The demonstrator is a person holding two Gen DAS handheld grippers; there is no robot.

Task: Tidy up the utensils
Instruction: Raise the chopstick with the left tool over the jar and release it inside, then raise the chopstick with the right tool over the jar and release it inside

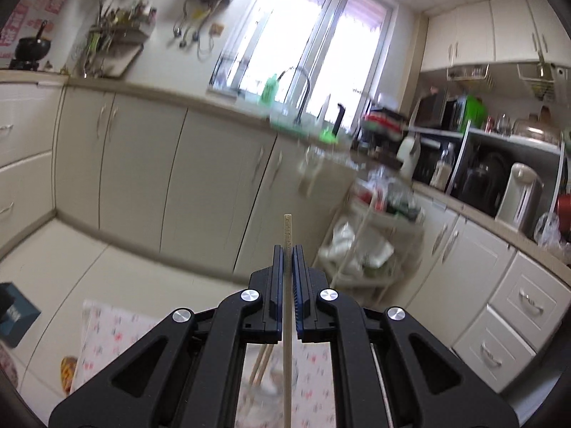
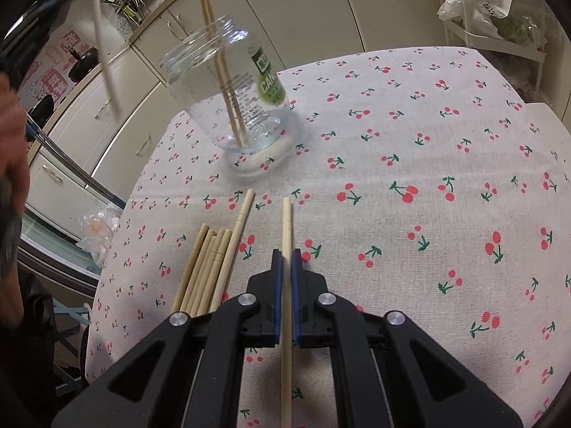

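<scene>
A single wooden chopstick [image 2: 286, 235] sits pinched between the closed fingers of the right gripper [image 2: 286, 255], its tip reaching forward over the cherry-print tablecloth [image 2: 410, 142]. Just to its left, a loose bundle of chopsticks [image 2: 210, 267] lies flat on the cloth, one stick jutting farther forward than the rest. Beyond them stands a clear glass jar [image 2: 232, 96] with a green label, upright on the table, with two chopsticks [image 2: 217, 53] leaning inside it and rising above its mouth.

The left gripper [image 1: 287, 251], raised above the table and facing the kitchen, likewise has its fingers clamped on one pale chopstick [image 1: 288, 228], which runs straight up between the blue pads [image 1: 279, 274]. Below it, the jar and its sticks show blurred through the gripper's frame.

Cream cabinets [image 1: 142, 164] line the room under a bright window [image 1: 303, 35]; a sink tap [image 1: 303, 89] and a green bottle [image 1: 269, 87] stand along the counter, with a white thermos pot [image 1: 519, 196] farther right.
</scene>
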